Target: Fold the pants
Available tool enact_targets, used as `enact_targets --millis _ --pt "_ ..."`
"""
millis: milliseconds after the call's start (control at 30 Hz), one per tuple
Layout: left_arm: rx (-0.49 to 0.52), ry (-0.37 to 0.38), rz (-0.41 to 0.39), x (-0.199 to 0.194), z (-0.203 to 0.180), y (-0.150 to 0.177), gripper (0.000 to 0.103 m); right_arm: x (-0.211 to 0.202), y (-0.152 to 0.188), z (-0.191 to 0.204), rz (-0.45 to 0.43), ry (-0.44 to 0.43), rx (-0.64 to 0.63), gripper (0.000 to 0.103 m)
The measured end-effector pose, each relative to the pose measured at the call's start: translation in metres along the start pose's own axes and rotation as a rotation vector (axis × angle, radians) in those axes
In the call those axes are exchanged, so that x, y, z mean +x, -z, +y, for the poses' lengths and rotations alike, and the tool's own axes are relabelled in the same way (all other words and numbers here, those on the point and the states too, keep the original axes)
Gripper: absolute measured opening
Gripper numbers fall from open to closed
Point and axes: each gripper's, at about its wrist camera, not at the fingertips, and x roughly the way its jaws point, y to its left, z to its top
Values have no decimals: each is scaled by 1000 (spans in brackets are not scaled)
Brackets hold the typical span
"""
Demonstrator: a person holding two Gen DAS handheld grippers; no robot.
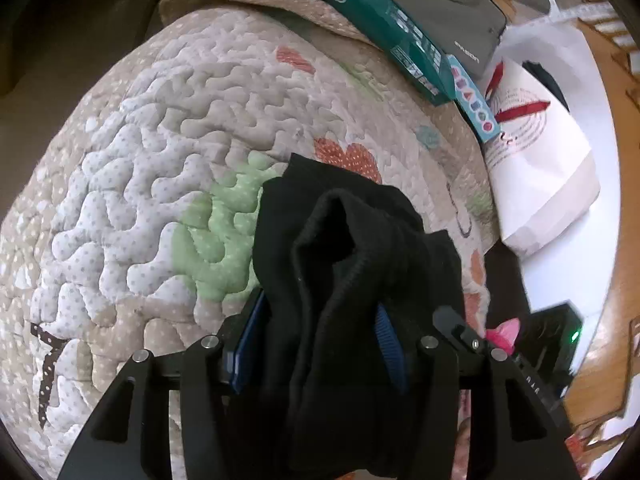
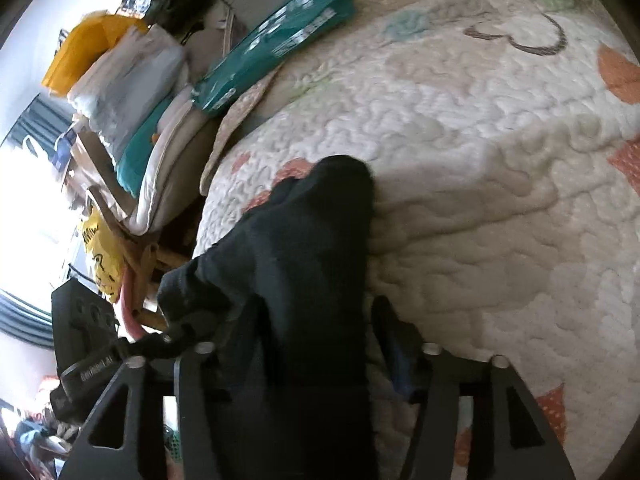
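Observation:
The black pants (image 1: 352, 280) hang bunched between the blue-padded fingers of my left gripper (image 1: 320, 340), which is shut on them above the quilted bed cover (image 1: 140, 168). In the right wrist view the same black pants (image 2: 304, 264) drape over and between the fingers of my right gripper (image 2: 316, 344), which is shut on them; its left finger is hidden by cloth. Both grippers hold the fabric lifted off the quilt (image 2: 480, 180). The rest of the pants is out of view.
A teal package (image 1: 384, 20) (image 2: 276, 44) and a dark flat case (image 1: 456, 4) lie at the quilt's far edge. A white paper bag (image 1: 536, 140) stands to the right. Stacked linens (image 2: 132, 80) and a wooden chair (image 2: 136, 256) stand beside the bed.

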Motion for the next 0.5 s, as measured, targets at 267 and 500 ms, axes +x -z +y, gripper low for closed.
enact_targets --millis 267,500 --pt "-32 -4 0 -6 1 -5 53 -29 12 -17 -46 7 32 73" --pt "-109 10 4 -15 11 -7 54 -44 22 -11 -64 61 -14 73"
